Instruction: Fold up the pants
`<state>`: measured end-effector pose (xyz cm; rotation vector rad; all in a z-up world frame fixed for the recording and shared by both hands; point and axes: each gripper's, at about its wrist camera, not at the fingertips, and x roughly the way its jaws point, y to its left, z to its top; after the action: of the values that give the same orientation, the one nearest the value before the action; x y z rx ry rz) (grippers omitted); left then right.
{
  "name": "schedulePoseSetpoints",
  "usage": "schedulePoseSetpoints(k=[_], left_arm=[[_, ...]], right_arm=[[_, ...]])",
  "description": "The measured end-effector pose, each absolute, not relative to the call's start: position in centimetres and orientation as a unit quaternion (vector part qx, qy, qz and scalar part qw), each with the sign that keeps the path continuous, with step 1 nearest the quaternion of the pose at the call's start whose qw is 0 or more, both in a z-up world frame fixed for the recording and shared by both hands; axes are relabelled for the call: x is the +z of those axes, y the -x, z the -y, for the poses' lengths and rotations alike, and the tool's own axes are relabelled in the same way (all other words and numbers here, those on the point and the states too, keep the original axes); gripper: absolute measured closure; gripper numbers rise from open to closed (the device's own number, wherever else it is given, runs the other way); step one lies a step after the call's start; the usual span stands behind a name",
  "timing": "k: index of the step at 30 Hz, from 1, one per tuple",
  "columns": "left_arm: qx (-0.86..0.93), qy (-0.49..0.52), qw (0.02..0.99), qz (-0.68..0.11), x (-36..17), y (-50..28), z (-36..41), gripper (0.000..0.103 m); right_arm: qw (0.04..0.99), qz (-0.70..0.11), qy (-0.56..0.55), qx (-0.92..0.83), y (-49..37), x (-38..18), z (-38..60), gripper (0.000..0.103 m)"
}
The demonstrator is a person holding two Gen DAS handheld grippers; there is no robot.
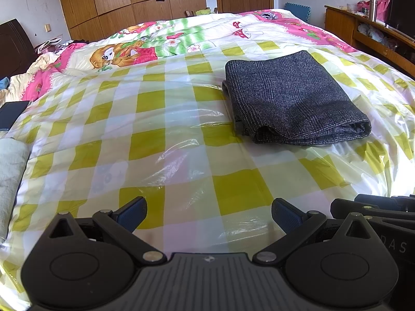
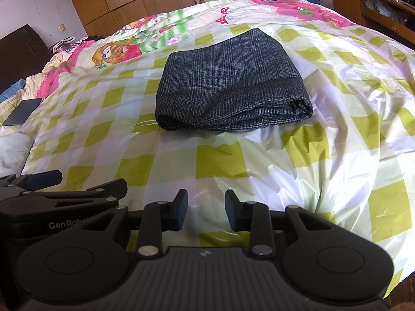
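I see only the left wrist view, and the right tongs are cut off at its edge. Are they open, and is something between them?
Observer: The right tongs are open with a narrow gap, and nothing is between them.
Operator: What lies under them?
Observer: Only the green-and-white checked plastic sheet, wrinkled there.
Operator: In my view the pants are off to the right. Where are they for the right tongs?
Observer: The folded dark grey woven pants lie almost straight ahead of them, apart, with bare sheet in between.
Operator: Where does the bed end on the right?
Observer: At the lower right corner the sheet drops off and brown floor shows.
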<state>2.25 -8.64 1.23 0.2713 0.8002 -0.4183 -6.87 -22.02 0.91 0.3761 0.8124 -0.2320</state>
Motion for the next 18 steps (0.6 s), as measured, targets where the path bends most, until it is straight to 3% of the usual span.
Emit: schedulePoseSetpoints(k=[18], left_arm=[[-0.201, -0.132, 0.892, -0.384, 1.27, -2.20, 8.61, 0.000]], right_arm=[[0.895, -0.393, -0.181, -0.112, 6.86, 0.92, 22.03, 0.070]])
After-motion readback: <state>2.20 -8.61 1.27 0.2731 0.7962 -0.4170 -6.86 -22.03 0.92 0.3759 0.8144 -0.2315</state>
